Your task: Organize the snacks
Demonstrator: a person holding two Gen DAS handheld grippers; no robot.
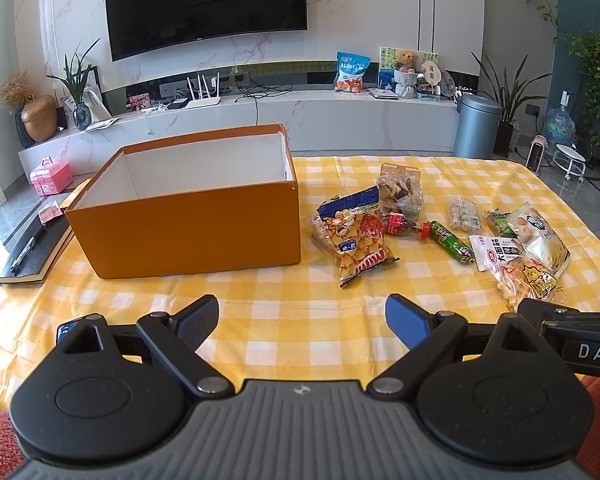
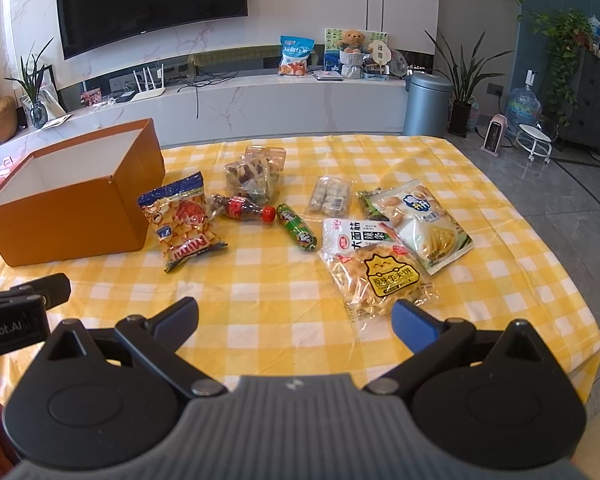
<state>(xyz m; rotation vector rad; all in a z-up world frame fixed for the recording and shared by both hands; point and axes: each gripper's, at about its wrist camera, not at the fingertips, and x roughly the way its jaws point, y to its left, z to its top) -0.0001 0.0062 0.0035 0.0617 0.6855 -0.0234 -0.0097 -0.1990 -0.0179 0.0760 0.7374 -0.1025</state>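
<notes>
An open orange box (image 1: 188, 220) (image 2: 68, 216) with a white empty inside stands on the yellow checked tablecloth (image 1: 300, 312). Right of it lie several snacks: a MIMI chips bag (image 1: 356, 240) (image 2: 184, 224), a small cola bottle (image 1: 404, 226) (image 2: 244, 209), a green sausage roll (image 1: 450, 242) (image 2: 296, 229), a clear candy pack (image 1: 400, 194) (image 2: 256, 176), a white pack (image 2: 360, 240), a yellow cat biscuit bag (image 1: 528, 280) (image 2: 380, 280) and a white-green bag (image 2: 424, 224). My left gripper (image 1: 302, 318) is open and empty before the box. My right gripper (image 2: 296, 320) is open and empty, near the biscuit bag.
A black notebook with a pen (image 1: 32, 252) lies left of the box. A small pack of round sweets (image 2: 330, 196) and a green pack (image 2: 370, 202) lie behind the bags. The table's right edge (image 2: 572, 280) drops to a grey floor. A TV cabinet (image 1: 260, 116) stands behind.
</notes>
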